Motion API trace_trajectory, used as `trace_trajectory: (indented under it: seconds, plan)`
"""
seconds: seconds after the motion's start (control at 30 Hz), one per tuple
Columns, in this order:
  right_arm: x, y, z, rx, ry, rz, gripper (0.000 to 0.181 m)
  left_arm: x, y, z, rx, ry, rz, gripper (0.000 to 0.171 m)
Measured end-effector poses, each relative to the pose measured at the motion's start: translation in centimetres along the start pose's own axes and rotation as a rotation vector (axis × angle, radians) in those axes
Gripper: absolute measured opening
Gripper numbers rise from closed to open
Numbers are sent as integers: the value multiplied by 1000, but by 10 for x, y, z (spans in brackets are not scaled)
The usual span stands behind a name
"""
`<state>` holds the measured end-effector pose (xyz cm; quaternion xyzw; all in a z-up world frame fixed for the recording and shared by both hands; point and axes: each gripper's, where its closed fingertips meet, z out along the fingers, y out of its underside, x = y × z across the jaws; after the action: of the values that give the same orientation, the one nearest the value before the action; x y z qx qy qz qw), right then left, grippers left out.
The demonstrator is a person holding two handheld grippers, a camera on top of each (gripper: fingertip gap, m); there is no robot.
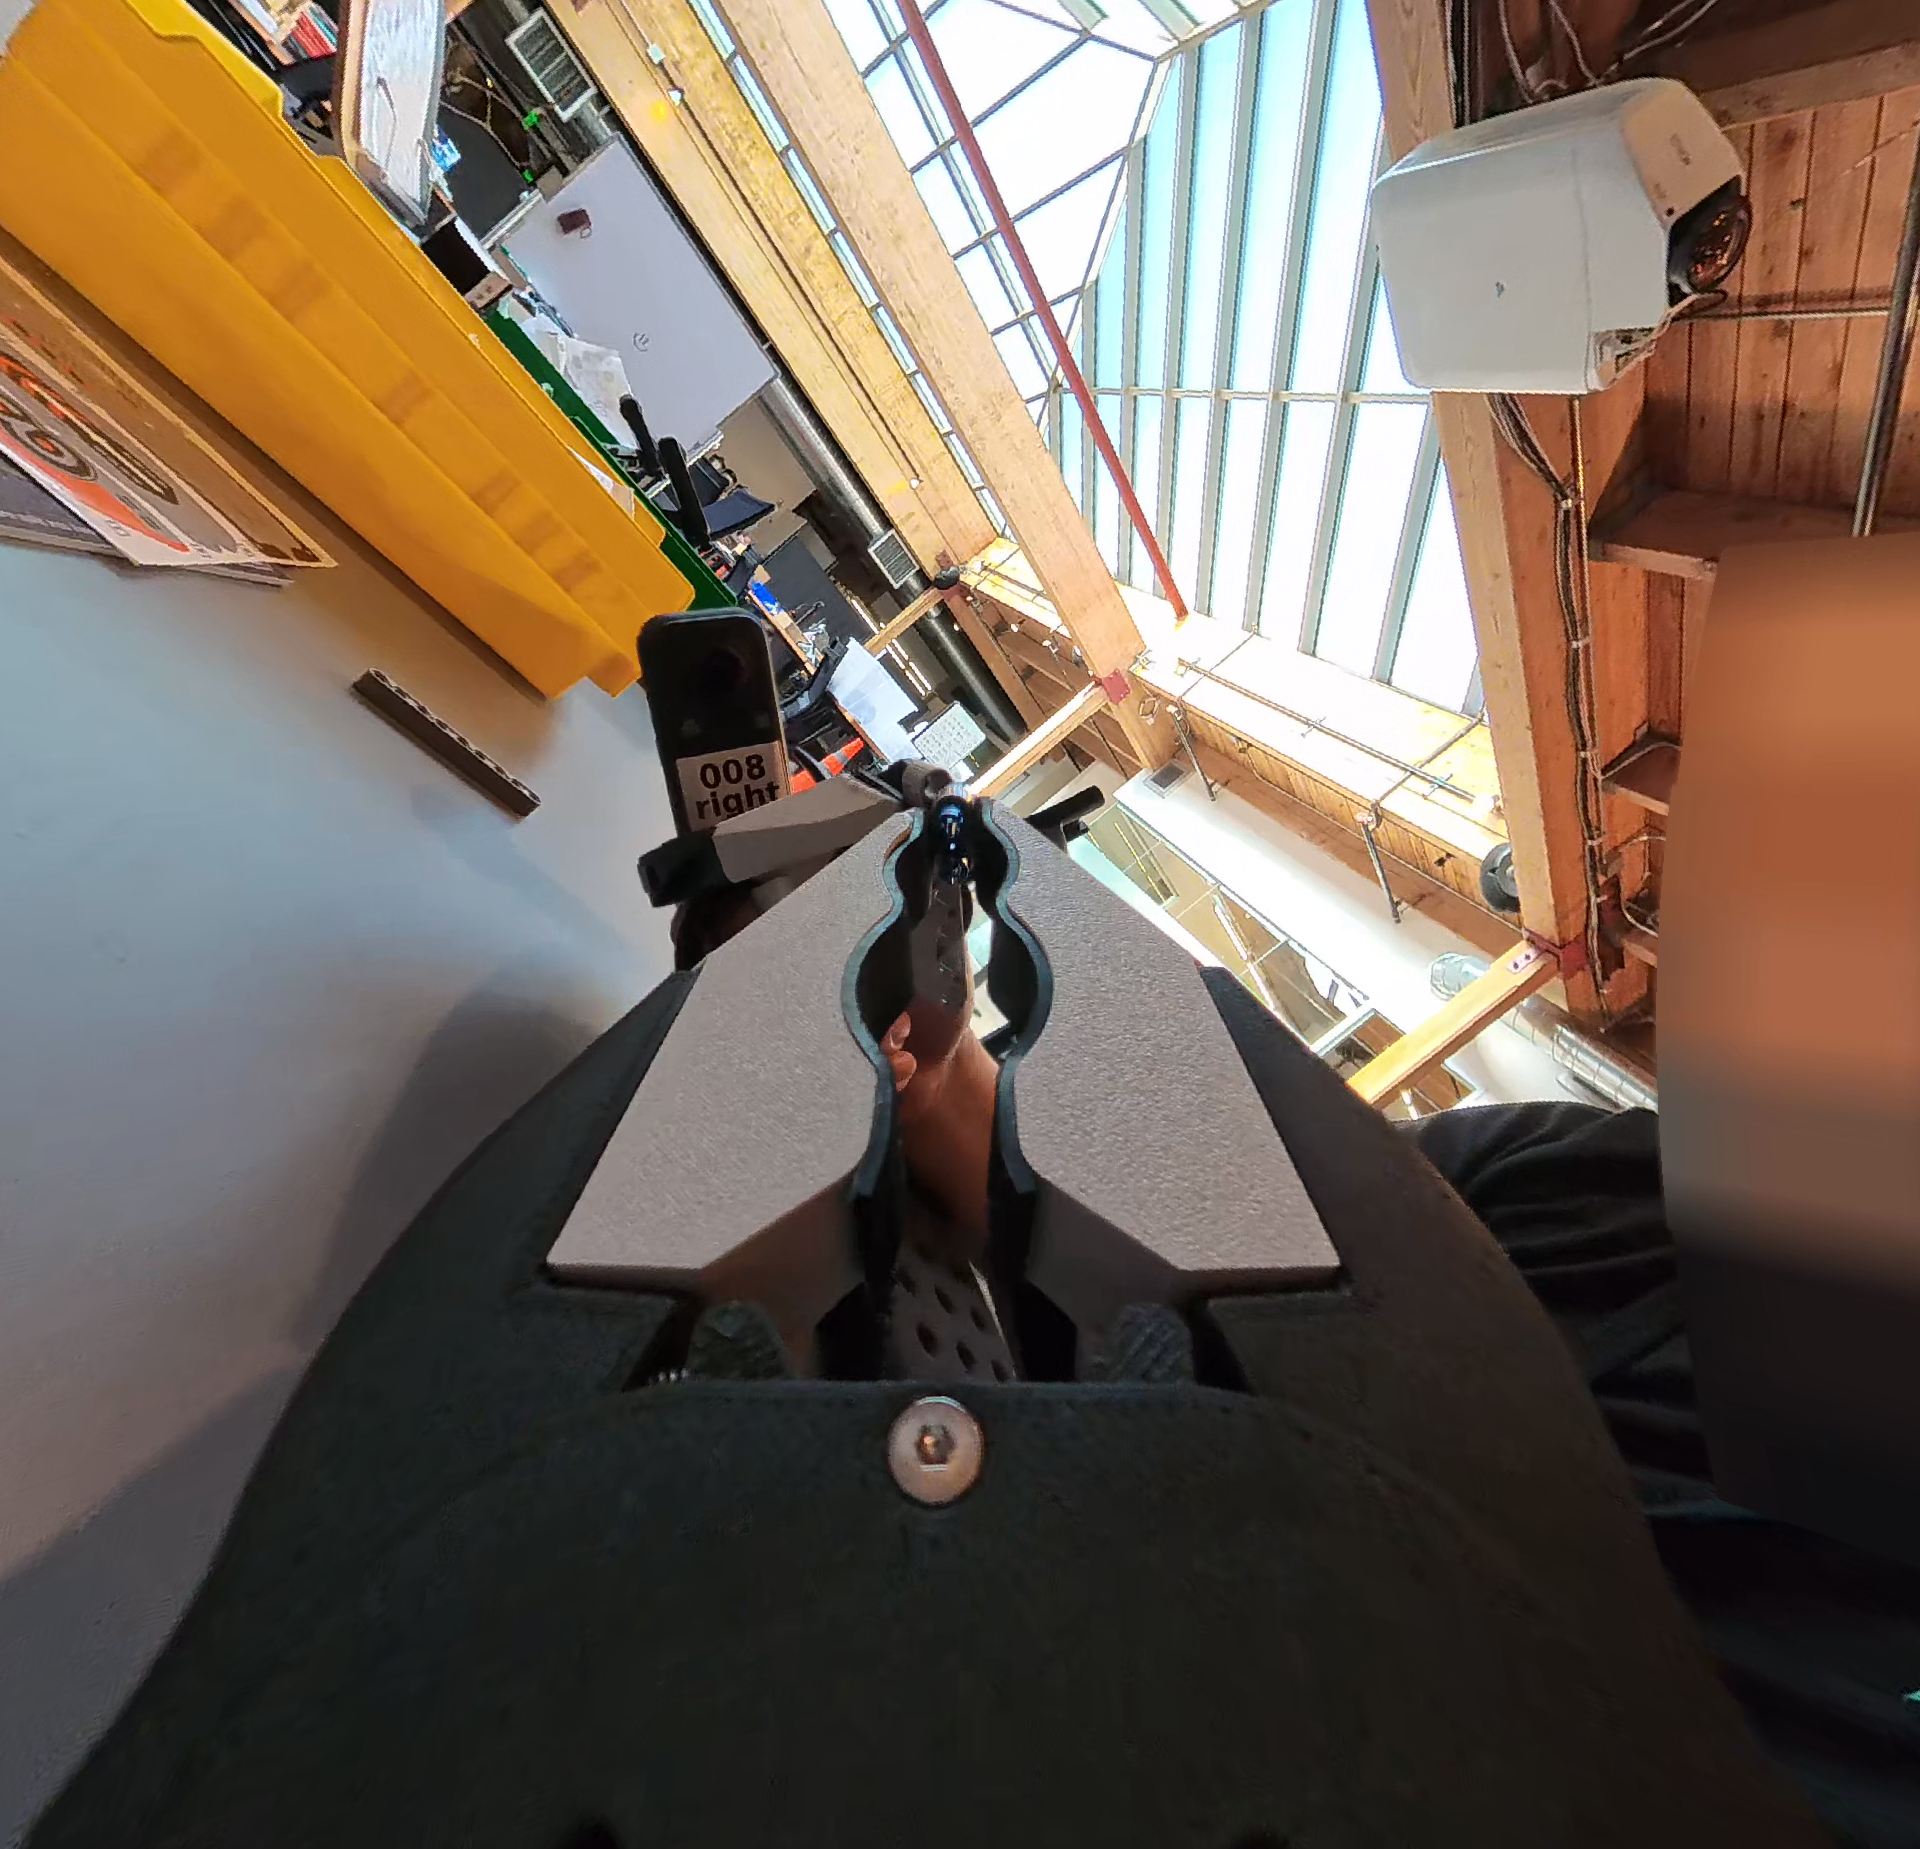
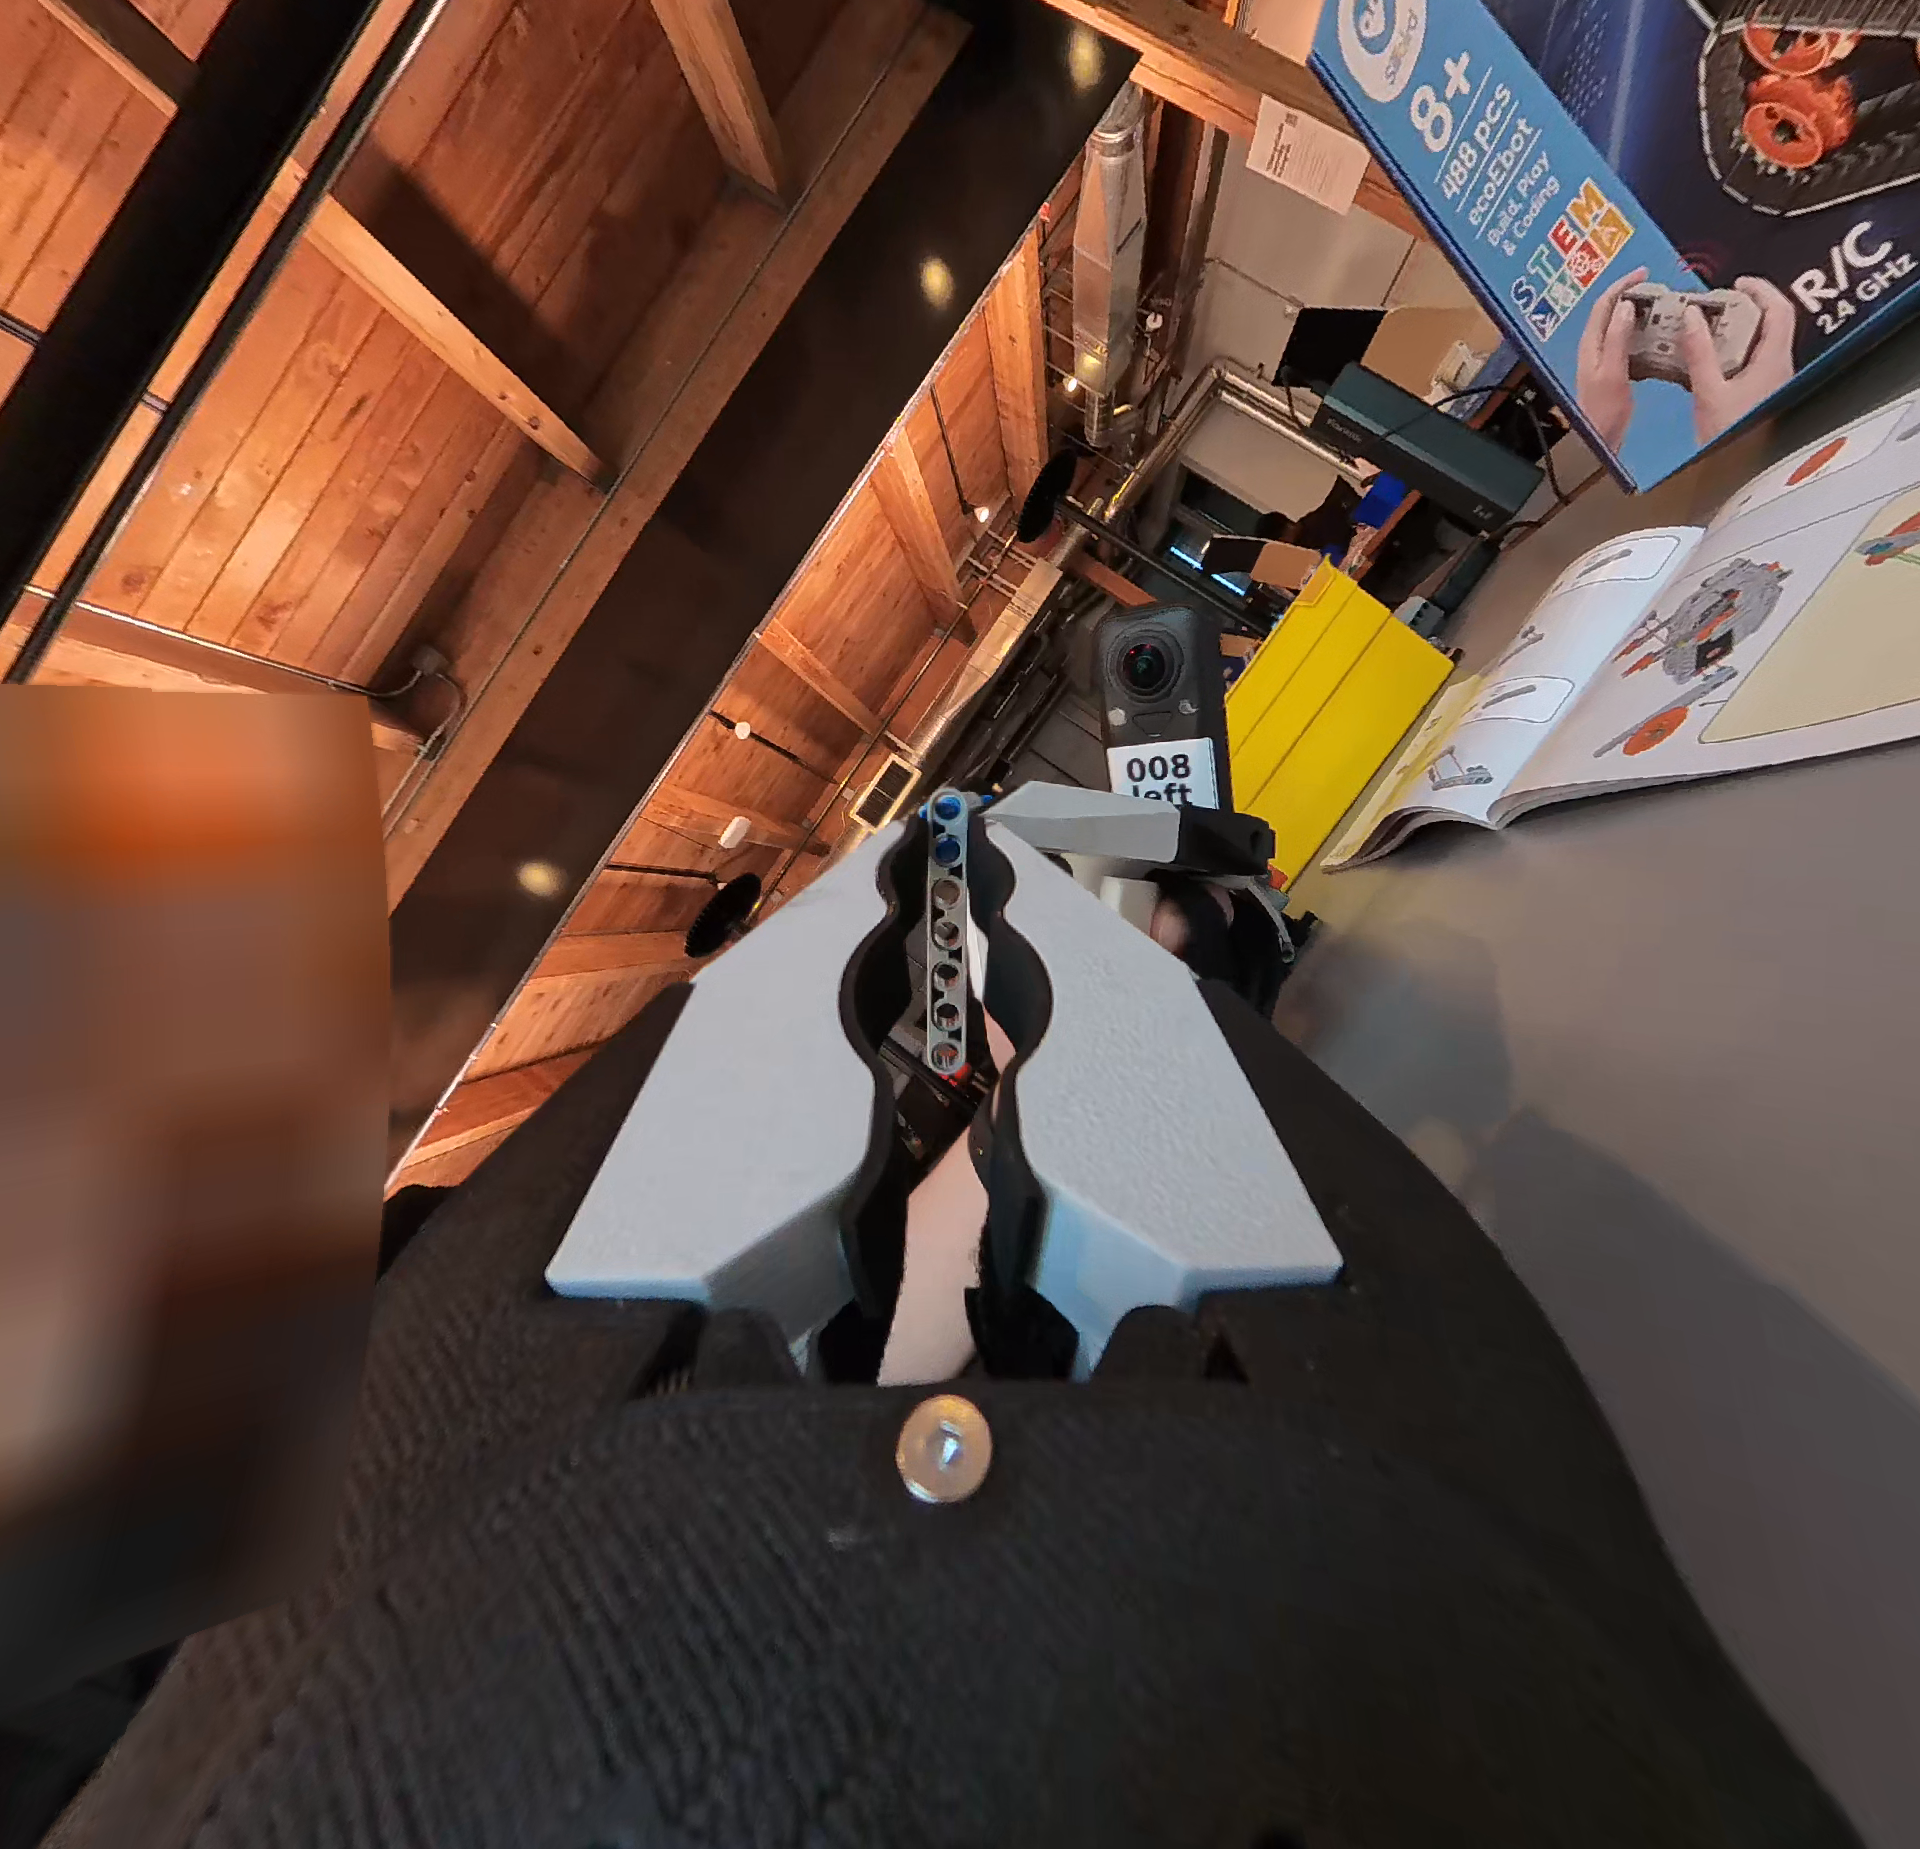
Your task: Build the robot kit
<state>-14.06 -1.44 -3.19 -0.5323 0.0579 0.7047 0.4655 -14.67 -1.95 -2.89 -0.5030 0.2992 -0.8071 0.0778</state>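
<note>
A grey beam with holes (image 2: 945, 952), with blue pins at its top end, stands between my right gripper's (image 2: 951, 820) tips. The jaws are closed on that end. In the left wrist view the same beam (image 1: 943, 942) shows edge-on in the narrow gap of my left gripper (image 1: 950, 825), whose tips close around the blue-pinned end. The two grippers face each other tip to tip above the grey table (image 1: 208, 1020). The right gripper's finger (image 1: 800, 831) comes in from the left and the left gripper's finger (image 2: 1091, 828) from the right.
A dark beam (image 1: 447, 745) lies loose on the table. Yellow bins (image 1: 312, 345) and a printed box (image 1: 104, 469) stand behind it. In the right wrist view an open instruction booklet (image 2: 1662, 677), a blue kit box (image 2: 1621, 189) and the yellow bins (image 2: 1340, 698) stand on the table (image 2: 1558, 1124).
</note>
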Motion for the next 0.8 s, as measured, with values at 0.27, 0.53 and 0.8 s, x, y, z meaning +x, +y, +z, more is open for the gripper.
trace_trajectory:
  seconds: [0.27,0.53,0.8]
  plan:
    - [-4,0,0,7,-39,13,4,2,0,1,13,10,-1,5]
    - [-4,4,0,-30,-40,3,4,0,1,0,0,-10,9,5]
    - [-7,10,1,-73,-47,8,5,1,9,2,-40,-9,12,5]
